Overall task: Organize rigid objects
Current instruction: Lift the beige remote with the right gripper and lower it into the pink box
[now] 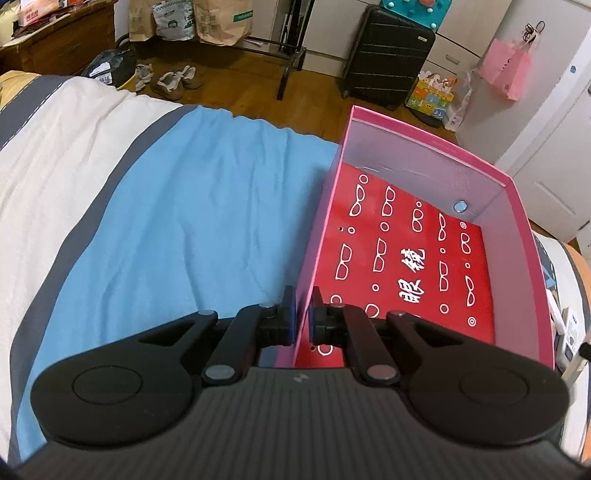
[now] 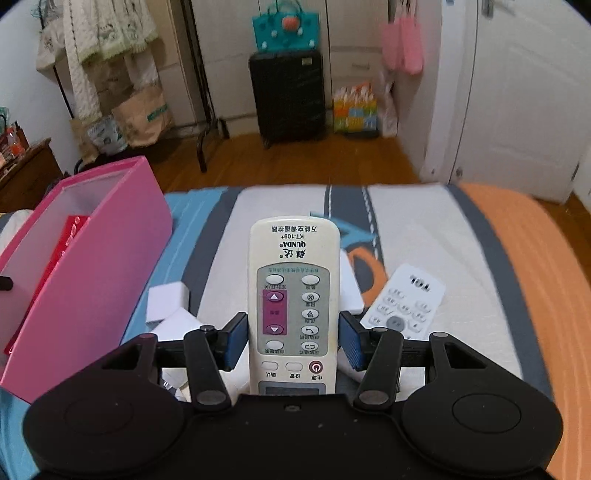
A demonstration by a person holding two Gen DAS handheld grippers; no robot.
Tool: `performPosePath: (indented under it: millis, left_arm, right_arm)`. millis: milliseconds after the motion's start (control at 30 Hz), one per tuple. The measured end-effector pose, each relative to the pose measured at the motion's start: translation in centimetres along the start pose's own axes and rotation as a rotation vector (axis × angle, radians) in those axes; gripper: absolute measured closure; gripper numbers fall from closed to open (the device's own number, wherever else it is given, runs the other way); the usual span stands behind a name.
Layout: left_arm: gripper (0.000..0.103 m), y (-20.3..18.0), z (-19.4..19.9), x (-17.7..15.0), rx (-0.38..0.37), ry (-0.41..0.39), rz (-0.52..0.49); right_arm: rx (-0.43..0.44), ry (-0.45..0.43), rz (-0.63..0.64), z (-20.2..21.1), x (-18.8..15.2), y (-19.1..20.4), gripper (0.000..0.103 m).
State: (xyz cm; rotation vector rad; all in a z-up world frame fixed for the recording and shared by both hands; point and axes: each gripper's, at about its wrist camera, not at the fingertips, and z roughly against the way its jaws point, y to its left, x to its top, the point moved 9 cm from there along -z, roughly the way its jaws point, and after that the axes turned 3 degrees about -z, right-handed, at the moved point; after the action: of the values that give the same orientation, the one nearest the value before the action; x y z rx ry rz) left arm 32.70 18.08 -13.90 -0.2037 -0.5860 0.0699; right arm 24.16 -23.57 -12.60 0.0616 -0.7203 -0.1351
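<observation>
A pink box (image 1: pixel 519 236) with a red glasses-print case lying flat inside it (image 1: pixel 406 251) stands on the bed. My left gripper (image 1: pixel 303 314) is shut on the box's left wall (image 1: pixel 314 236), one finger outside, one inside. The box also shows in the right wrist view (image 2: pixel 96 266) at the left. My right gripper (image 2: pixel 293 341) is shut on a cream QUNDA air-conditioner remote (image 2: pixel 293 280) and holds it above the bed, pointing away. A white TCL remote (image 2: pixel 404 301) lies on the bedcover to the right of it.
Small white boxes (image 2: pixel 168 308) lie on the bed between the pink box and the held remote. The bed has blue (image 1: pixel 184 221), white and orange (image 2: pixel 524 258) stripes. Beyond its edge are a wooden floor, a black suitcase (image 2: pixel 288 96) and paper bags (image 1: pixel 221 18).
</observation>
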Motion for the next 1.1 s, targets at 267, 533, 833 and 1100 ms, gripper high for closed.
performPosePath:
  millis: [267, 533, 833, 1100]
  left_arm:
    - [0.098, -0.2, 0.3, -0.2, 0.010, -0.009, -0.031]
    - [0.097, -0.3, 0.4, 0.0, 0.000, -0.015, 0.000]
    - [0.096, -0.1, 0.8, 0.0, -0.039, -0.031, -0.004]
    - [0.096, -0.3, 0.9, -0.6, -0.061, -0.027, -0.025]
  right_arm:
    - [0.059, -0.160, 0.024, 3.4, 2.0, 1.3, 0.045]
    - [0.231, -0.245, -0.024, 9.0, 3.6, 6.2, 0.045]
    - [0.570, -0.004, -0.035, 7.4, 6.1, 19.7, 0.045]
    - [0.521, 0.291, -0.261, -4.0, 5.1, 24.8, 0.045]
